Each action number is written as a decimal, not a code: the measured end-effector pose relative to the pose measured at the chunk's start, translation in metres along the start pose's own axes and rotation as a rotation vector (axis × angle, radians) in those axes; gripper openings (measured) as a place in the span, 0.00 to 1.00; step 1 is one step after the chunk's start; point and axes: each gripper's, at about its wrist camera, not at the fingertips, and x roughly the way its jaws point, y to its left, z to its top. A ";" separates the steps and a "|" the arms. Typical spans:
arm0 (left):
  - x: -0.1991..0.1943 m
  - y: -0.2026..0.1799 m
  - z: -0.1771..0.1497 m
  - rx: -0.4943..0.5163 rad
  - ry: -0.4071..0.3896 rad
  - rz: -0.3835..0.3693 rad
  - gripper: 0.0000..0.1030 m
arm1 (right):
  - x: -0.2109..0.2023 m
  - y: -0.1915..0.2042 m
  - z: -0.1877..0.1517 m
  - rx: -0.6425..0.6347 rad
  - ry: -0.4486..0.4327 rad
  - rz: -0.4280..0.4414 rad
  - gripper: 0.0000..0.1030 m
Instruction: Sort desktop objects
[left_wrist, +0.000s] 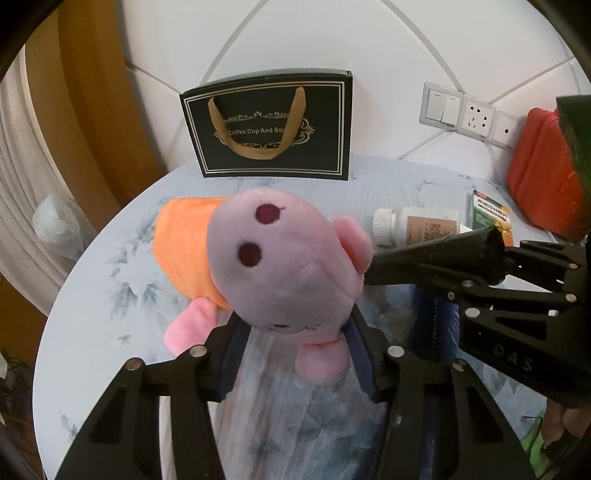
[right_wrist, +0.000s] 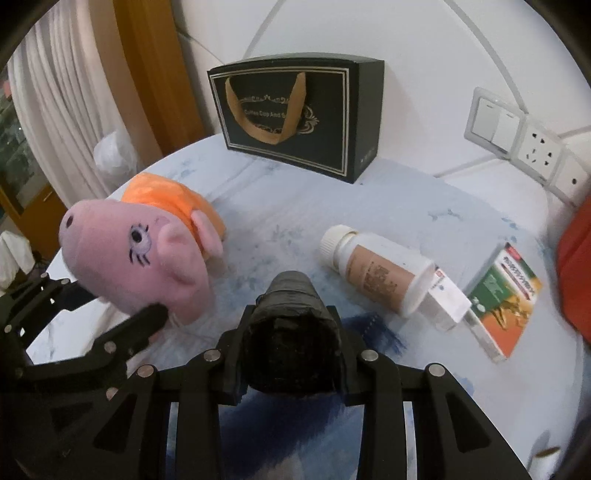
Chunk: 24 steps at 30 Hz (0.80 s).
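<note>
My left gripper is shut on a pink pig plush toy in an orange dress and holds it above the table; the toy also shows at the left of the right wrist view. My right gripper is shut on a black roll, seen end-on between its fingers. That roll also shows in the left wrist view, pointing at the toy's ear. A white bottle with a brown label lies on its side on the table, to the right of the toy.
A black gift bag stands at the back of the round, blue-patterned table. A green-orange box and a small white box lie right of the bottle. An orange case stands at the far right. Wall sockets are behind.
</note>
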 end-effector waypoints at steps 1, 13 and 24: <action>0.000 0.000 0.000 -0.004 0.003 0.005 0.49 | -0.001 0.000 -0.001 -0.002 0.001 -0.002 0.33; -0.029 0.002 0.002 0.012 -0.039 0.036 0.24 | -0.020 -0.001 -0.002 -0.002 -0.024 -0.005 0.33; -0.036 -0.059 -0.010 0.071 0.020 -0.133 0.73 | -0.081 -0.058 -0.045 0.134 -0.054 -0.109 0.33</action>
